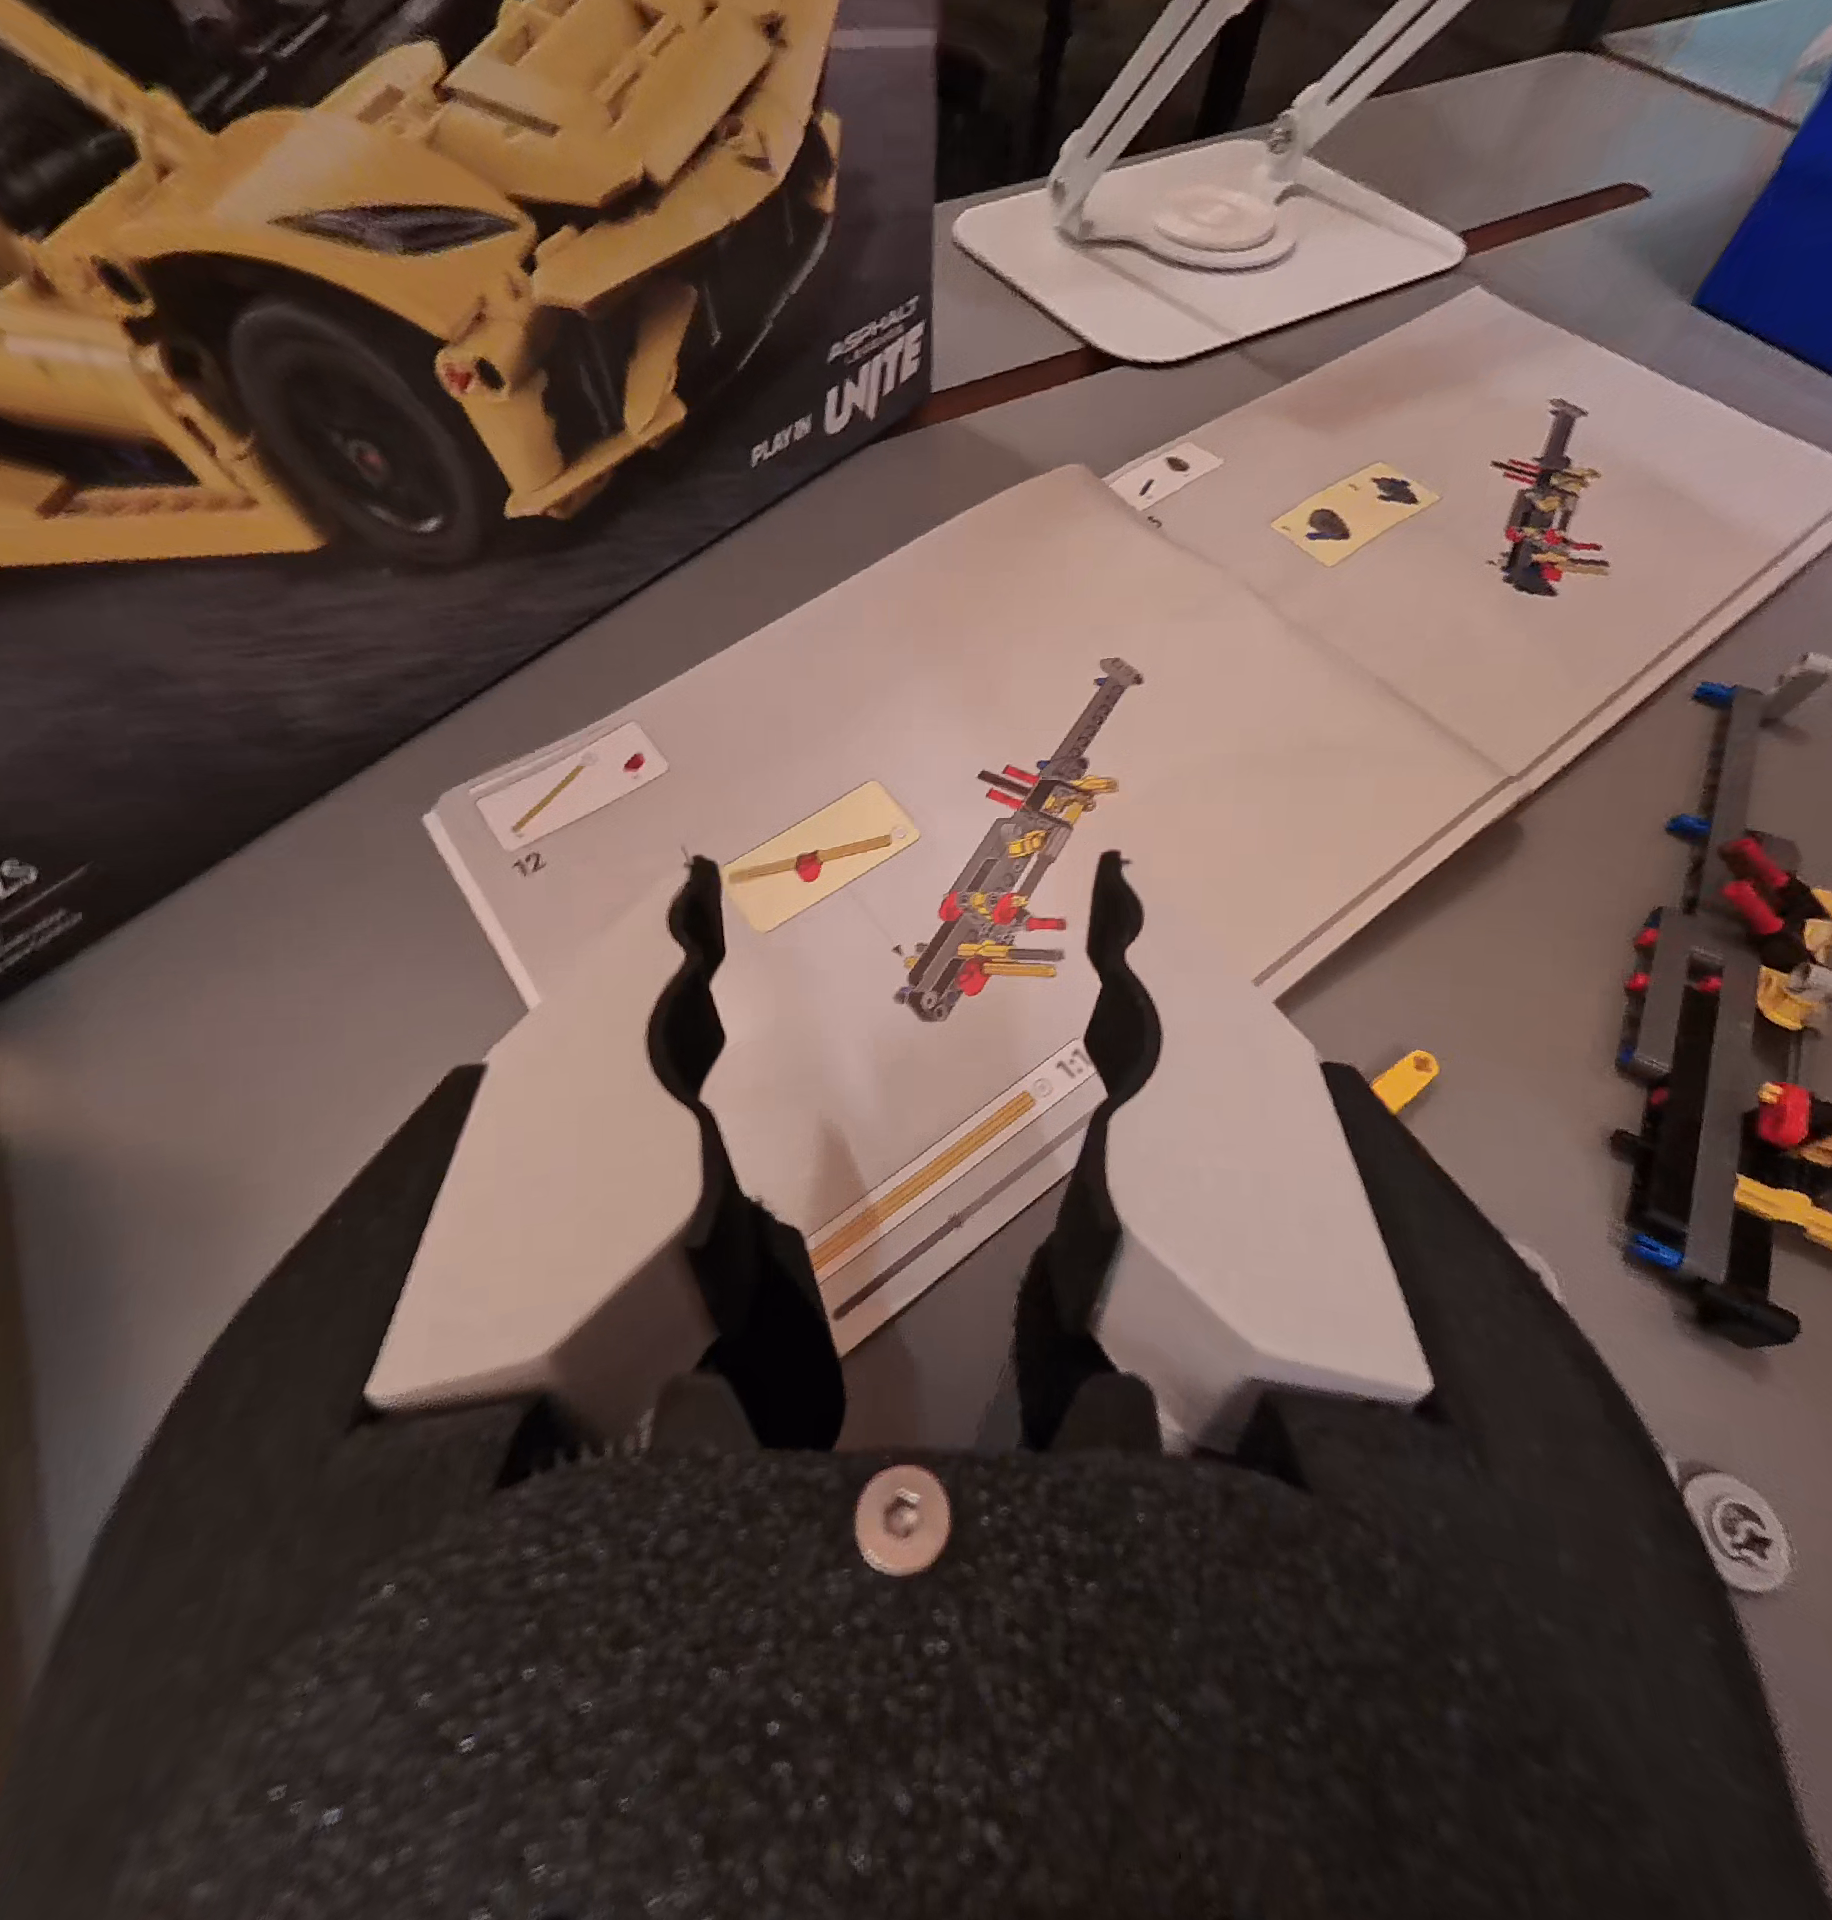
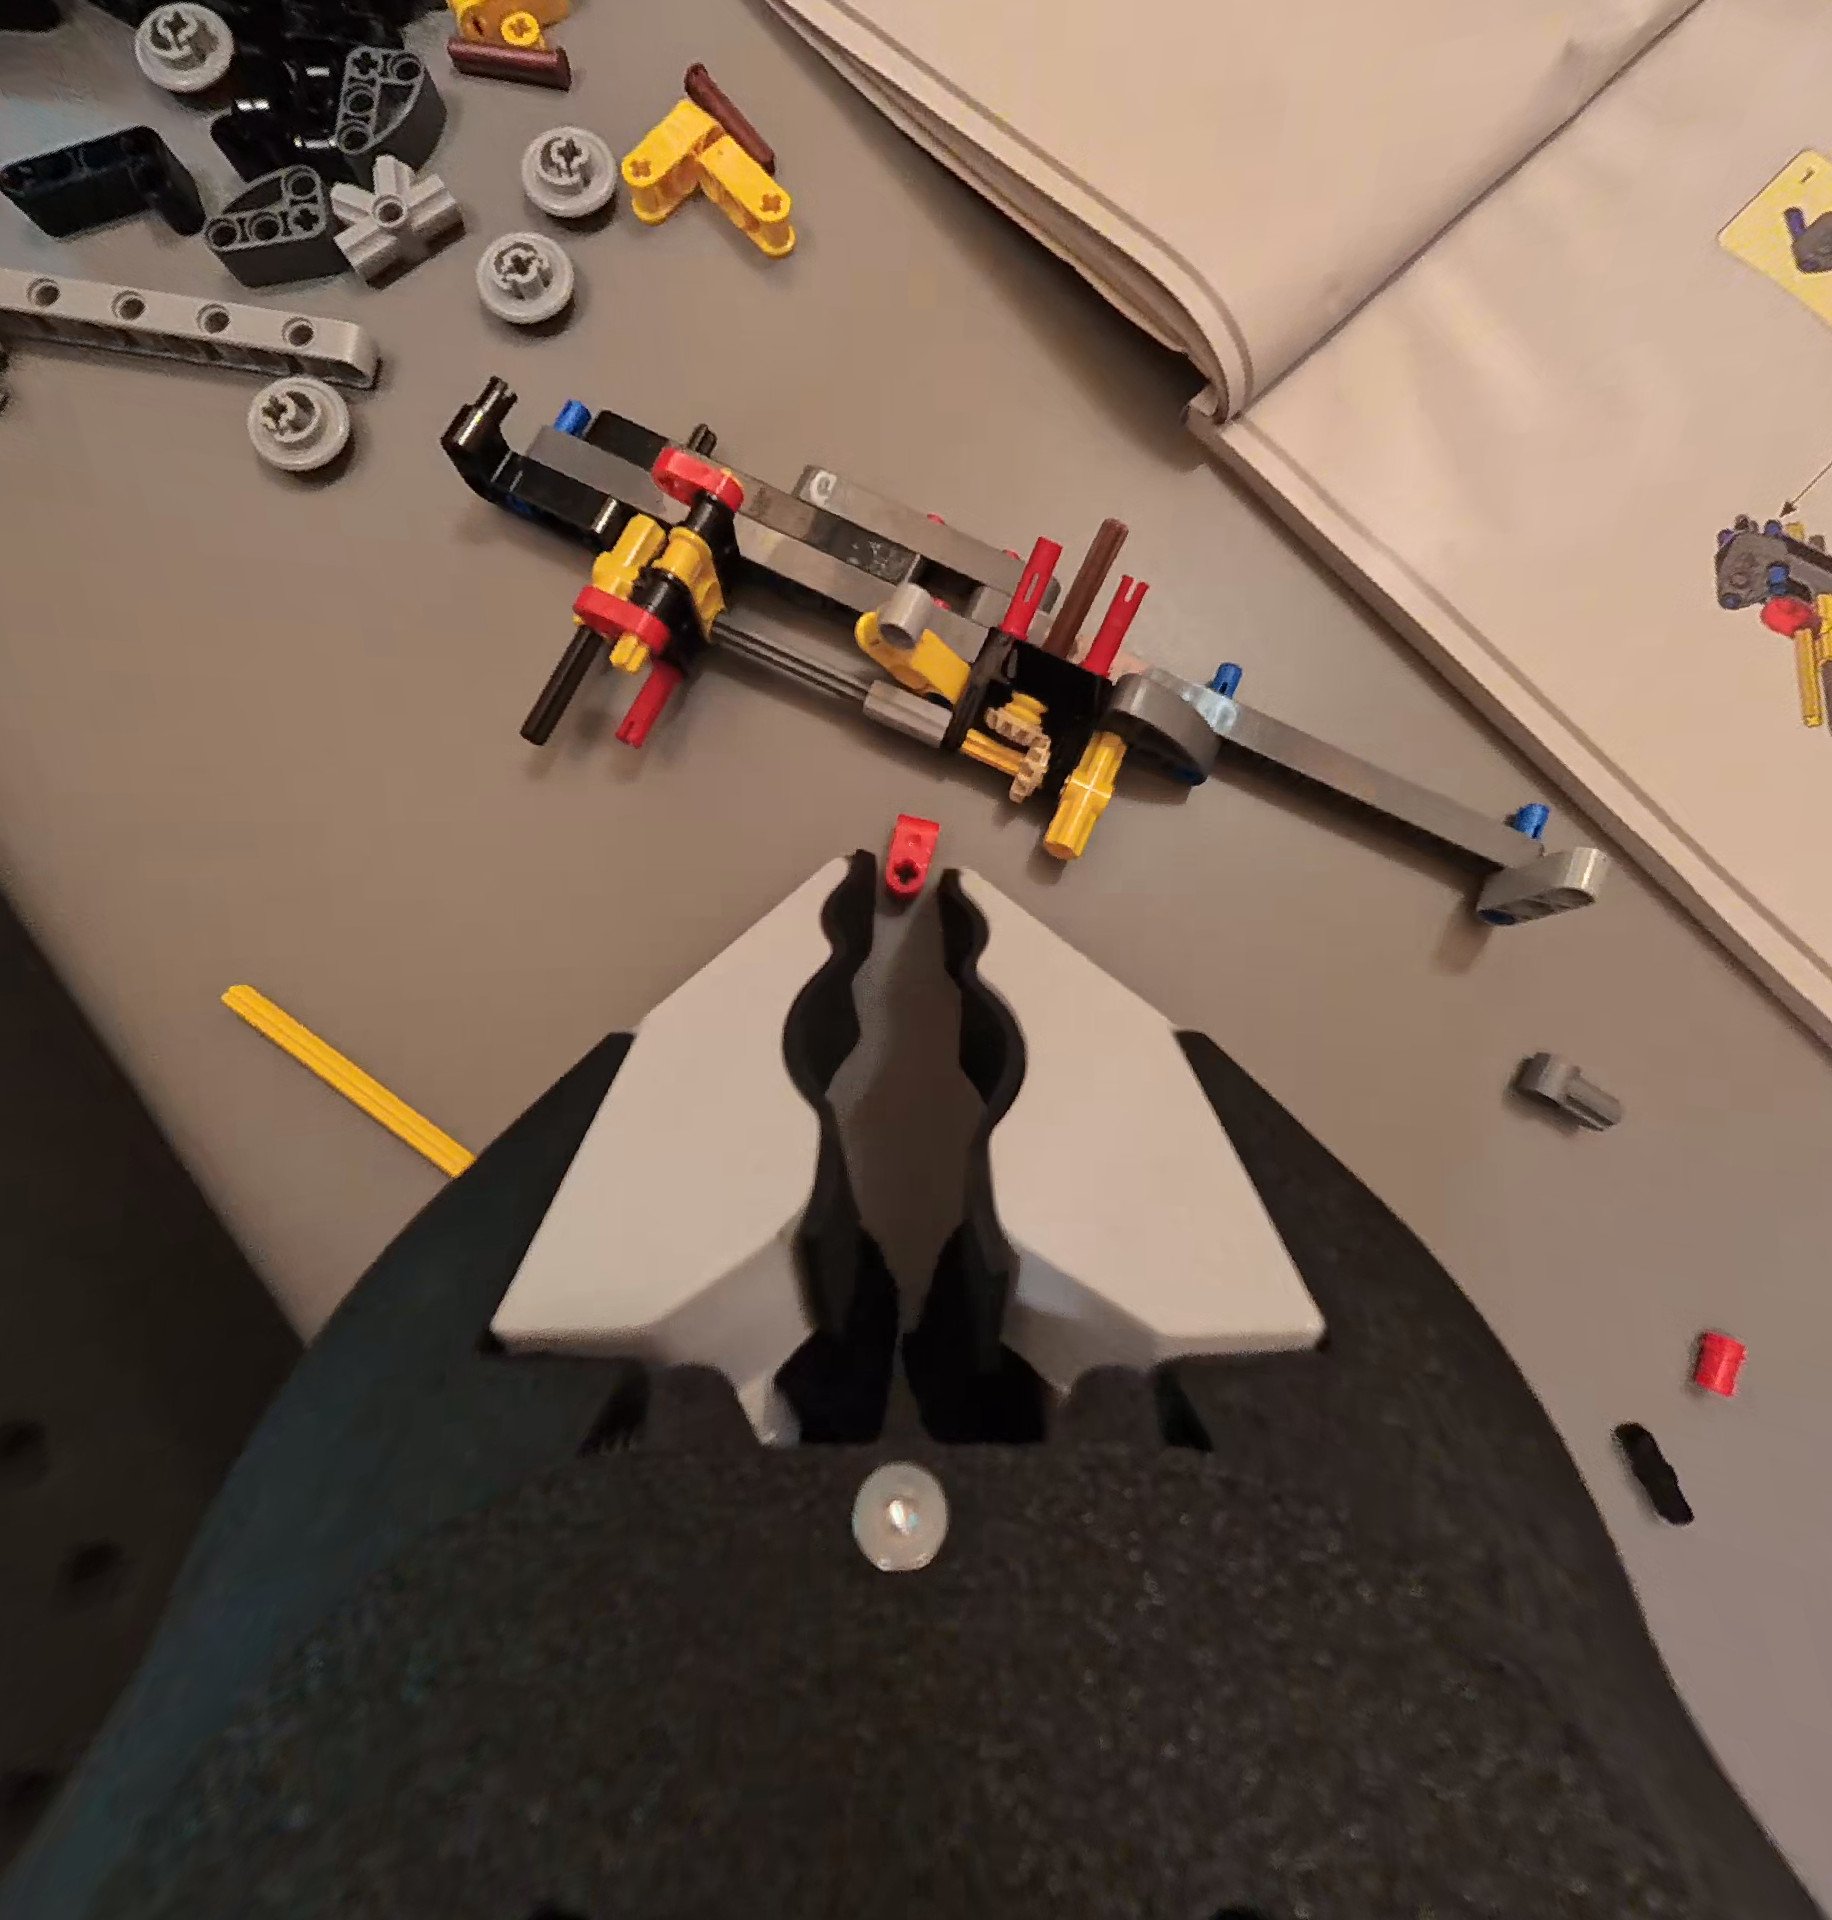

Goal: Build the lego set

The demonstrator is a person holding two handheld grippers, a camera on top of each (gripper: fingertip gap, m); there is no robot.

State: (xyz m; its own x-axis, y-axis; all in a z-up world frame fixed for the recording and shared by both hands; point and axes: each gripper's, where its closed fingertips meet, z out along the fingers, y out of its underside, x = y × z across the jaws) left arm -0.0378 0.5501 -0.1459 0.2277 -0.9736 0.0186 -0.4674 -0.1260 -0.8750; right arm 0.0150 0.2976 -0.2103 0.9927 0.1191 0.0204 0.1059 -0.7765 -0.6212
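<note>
Your right tongs (image 2: 910, 873) are pinched narrow on a small red bush (image 2: 911, 852), gripping it at their very tips, with most of the piece sticking out beyond them. They hang above the grey bench (image 2: 683, 914), just on the near side of the partly built assembly (image 2: 891, 613).

That assembly lies flat on the bench: a long grey and black beam frame carrying red, yellow and blue pins, a tan gear and a brown axle.

A loose yellow axle (image 2: 346, 1081) lies on the near side of the assembly too, off towards its black end. Beyond that black end sits a scatter of loose grey, black and yellow parts (image 2: 372, 208). A small grey connector (image 2: 1566, 1091), a second red bush (image 2: 1717, 1361) and a black pin (image 2: 1653, 1473) lie near the thin grey end.

Your left tongs (image 1: 907, 883) are spread wide with nothing in them, poised over the open instruction booklet (image 1: 1255, 748). The booklet lies just beside the assembly (image 1: 1743, 997), with the set's box (image 1: 424, 312) standing behind it.
</note>
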